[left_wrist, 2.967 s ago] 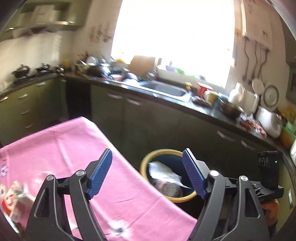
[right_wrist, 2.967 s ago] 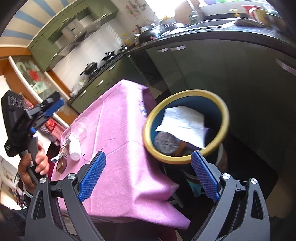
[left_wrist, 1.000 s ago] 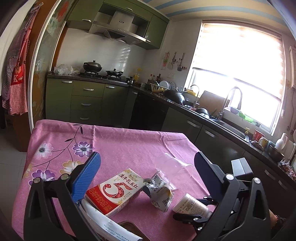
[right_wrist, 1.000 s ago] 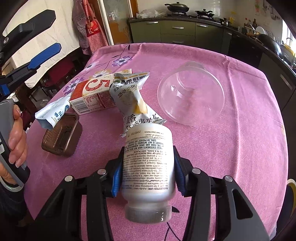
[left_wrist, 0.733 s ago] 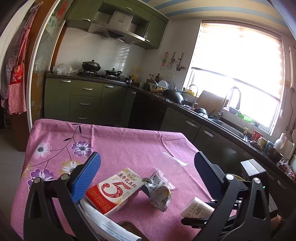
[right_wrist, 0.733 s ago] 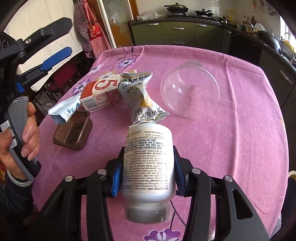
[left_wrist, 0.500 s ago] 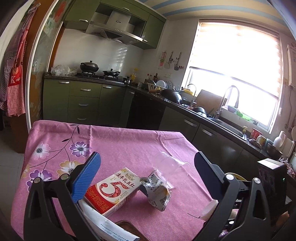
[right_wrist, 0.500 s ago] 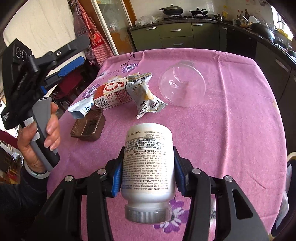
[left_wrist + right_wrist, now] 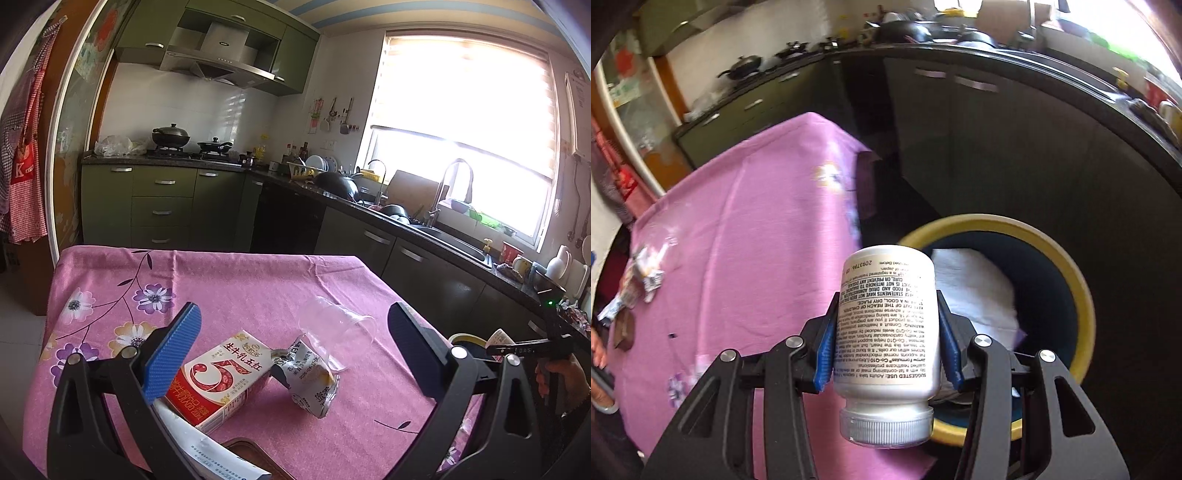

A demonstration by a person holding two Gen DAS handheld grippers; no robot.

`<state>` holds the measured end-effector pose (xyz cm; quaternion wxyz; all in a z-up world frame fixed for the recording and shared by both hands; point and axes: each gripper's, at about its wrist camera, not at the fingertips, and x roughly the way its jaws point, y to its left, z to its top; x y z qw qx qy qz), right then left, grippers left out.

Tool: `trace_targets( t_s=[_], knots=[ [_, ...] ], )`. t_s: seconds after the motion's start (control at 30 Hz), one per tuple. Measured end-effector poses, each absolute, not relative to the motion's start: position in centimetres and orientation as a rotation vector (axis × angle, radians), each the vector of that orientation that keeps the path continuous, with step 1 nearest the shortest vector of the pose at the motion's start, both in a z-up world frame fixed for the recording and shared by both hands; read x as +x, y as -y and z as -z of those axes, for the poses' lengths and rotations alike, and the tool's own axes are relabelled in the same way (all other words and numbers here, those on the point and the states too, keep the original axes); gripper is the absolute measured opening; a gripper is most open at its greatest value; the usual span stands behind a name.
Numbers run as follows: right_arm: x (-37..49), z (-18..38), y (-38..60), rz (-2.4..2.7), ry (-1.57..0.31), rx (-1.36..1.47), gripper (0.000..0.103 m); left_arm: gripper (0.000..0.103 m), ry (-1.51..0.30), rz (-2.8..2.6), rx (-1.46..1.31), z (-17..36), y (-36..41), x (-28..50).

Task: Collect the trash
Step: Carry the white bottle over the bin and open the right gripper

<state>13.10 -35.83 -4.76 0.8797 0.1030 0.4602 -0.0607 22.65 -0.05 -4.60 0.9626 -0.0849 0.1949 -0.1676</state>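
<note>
Swinging right gripper [image 9: 886,332] off pink table [image 9: 757,240], now hanging over yellow-rimmed bin [image 9: 1067,269]; white bottle [image 9: 886,325] clamped between pads, cap toward me. Left gripper [image 9: 291,350] gaping, empty.

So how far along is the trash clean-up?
Partly done: white paper already lies in the yellow-rimmed bin. The right gripper holds a white bottle by the bin. Left on the table: milk carton, snack wrapper, clear cup.
</note>
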Motion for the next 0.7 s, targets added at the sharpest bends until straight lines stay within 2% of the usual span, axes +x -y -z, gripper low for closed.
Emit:
trace_targets(
  t_s=[0.23, 0.27, 0.3, 0.37, 0.53, 0.7],
  knots=[
    [14.3, 8.0, 41.3, 0.285, -1.016, 0.210, 0.047, 0.096, -0.400, 0.342, -0.170, 4.7, 0.2, 22.8],
    [14.4, 8.3, 41.8, 0.297, -1.030, 0.209, 0.050, 0.096, -0.399, 0.343, -0.169, 4.7, 0.2, 22.8],
    [14.5, 8.4, 42.2, 0.322, -1.034, 0.212, 0.065, 0.096, -0.400, 0.344, -0.168, 4.7, 0.1, 22.8],
    [13.7, 8.0, 42.9, 0.373, -0.985, 0.227, 0.077, 0.096, -0.400, 0.345, -0.169, 4.7, 0.1, 22.8],
    [11.6, 5.4, 40.6, 0.330, -0.901, 0.239, 0.077, 0.096, -0.417, 0.372, -0.184, 4.9, 0.1, 23.1],
    [9.8, 3.6, 35.7, 0.247, -0.855, 0.210, 0.082, 0.096, -0.479, 0.362, -0.187, 4.4, -0.3, 23.3]
  ],
)
